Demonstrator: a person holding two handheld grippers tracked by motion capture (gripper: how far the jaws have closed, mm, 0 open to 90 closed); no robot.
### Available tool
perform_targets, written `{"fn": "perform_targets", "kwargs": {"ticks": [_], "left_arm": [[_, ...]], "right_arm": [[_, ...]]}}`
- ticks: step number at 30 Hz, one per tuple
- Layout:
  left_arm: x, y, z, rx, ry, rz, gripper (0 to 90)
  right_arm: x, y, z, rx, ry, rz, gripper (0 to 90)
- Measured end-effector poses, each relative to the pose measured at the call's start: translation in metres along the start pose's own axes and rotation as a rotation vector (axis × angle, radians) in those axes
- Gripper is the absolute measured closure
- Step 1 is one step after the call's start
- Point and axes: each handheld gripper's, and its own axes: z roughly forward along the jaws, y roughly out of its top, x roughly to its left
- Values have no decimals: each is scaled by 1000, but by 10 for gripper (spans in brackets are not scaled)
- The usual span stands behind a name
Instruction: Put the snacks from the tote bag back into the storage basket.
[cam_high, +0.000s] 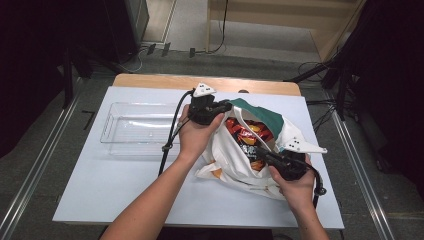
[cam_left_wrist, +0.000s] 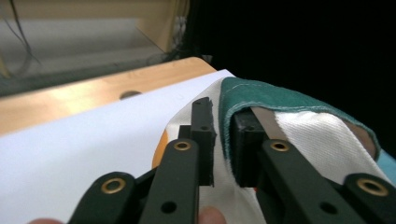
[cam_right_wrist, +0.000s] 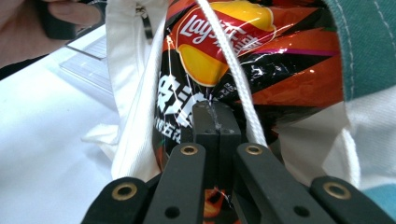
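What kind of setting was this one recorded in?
Probably a lab or recording studio: a white-topped table between metal floor rails, cables on the floor, dark surrounds, and a clear plastic tray as a prop.

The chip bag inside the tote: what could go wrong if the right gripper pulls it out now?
The right gripper pinches just a thin fold of the chip bag, so it may slip or tear. The white cord crosses the bag and could snag it. The left gripper barely holds the tote rim, which may slip free.
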Motion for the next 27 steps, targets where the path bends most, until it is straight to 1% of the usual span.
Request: {"fn": "perform_targets", "kwargs": {"ticks": [1, 2, 3, 4, 5, 6, 7, 8, 9, 10, 11, 12, 13, 14, 15, 16, 17, 18, 19, 20, 21, 22, 23, 24, 25, 26, 27], "left_arm": [[5, -1, 2, 6, -3, -27, 795], [8, -1, 3, 7, 4, -33, 793], [9, -1, 2, 10, 22, -16, 794], [8, 0, 0, 10, 31, 0, 803], [5, 1, -3, 12, 51, 29, 824], [2, 3, -6, 14, 76, 73, 830], [-4, 5, -9, 19, 105, 125, 861], [-10, 7, -12, 21, 129, 180, 872], [-15, 9, -15, 27, 163, 242, 878], [-19, 10, -15, 31, 194, 286, 881], [-20, 10, -14, 39, 200, 297, 881], [-16, 10, -11, 55, 177, 269, 879], [-8, 8, -6, 72, 159, 225, 874], [2, 5, 0, 87, 139, 166, 854], [12, 1, 7, 107, 110, 92, 841], [20, -5, 13, 130, 102, 42, 829], [23, -12, 19, 140, 100, 16, 826], [24, -18, 25, 158, 80, -8, 834], [23, -25, 30, 179, 70, -14, 843], [19, -31, 35, 207, 67, 8, 850], [16, -37, 40, 233, 51, 22, 852], [15, -43, 43, 245, 36, 25, 848], [15, -43, 43, 245, 36, 25, 842], [13, -53, 48, 258, 29, 23, 833], [13, -56, 48, 259, 18, 11, 823], [12, -58, 48, 256, 8, -3, 810], [12, -59, 46, 251, 1, -4, 803]], "right_arm": [[-1, 0, 0, 0, 3, 0, 900], [-2, 0, -1, -1, 1, -3, 900], [-3, 0, -2, -4, 5, 0, 900], [-4, 0, -2, -2, 5, -1, 900], [-4, 0, -3, -1, 4, -7, 900], [-4, 0, -3, 1, 6, -12, 900], [-4, -1, -3, 2, 0, -15, 900], [-4, -1, -2, 3, -2, -17, 900], [-3, -1, -2, 5, -3, -24, 900], [-3, -1, -1, 7, -9, -26, 900], [-4, -2, -1, 4, 3, -24, 900], [-4, -2, -1, 4, 7, -26, 900], [-5, -2, -1, 6, 3, -21, 900], [-5, -3, -2, 3, 9, -16, 900], [-6, -3, -2, 2, 13, -19, 900], [-7, -3, -2, 1, 13, -15, 900], [-7, -3, -2, 0, 13, -16, 900], [-7, -2, -1, 1, 13, -17, 900], [-7, -2, -1, 3, 10, -20, 900], [-7, -2, -1, 3, 13, -22, 900], [-7, -2, -1, 1, 16, -30, 900], [-7, -3, -1, -1, 16, -35, 900], [-7, -4, -1, -6, 16, -36, 900], [-8, -4, -2, -15, 20, -36, 900], [-8, -5, -2, -18, 18, -38, 900], [-8, -5, -2, -22, 5, -41, 900], [-7, -6, -3, -29, -10, -35, 900]]}}
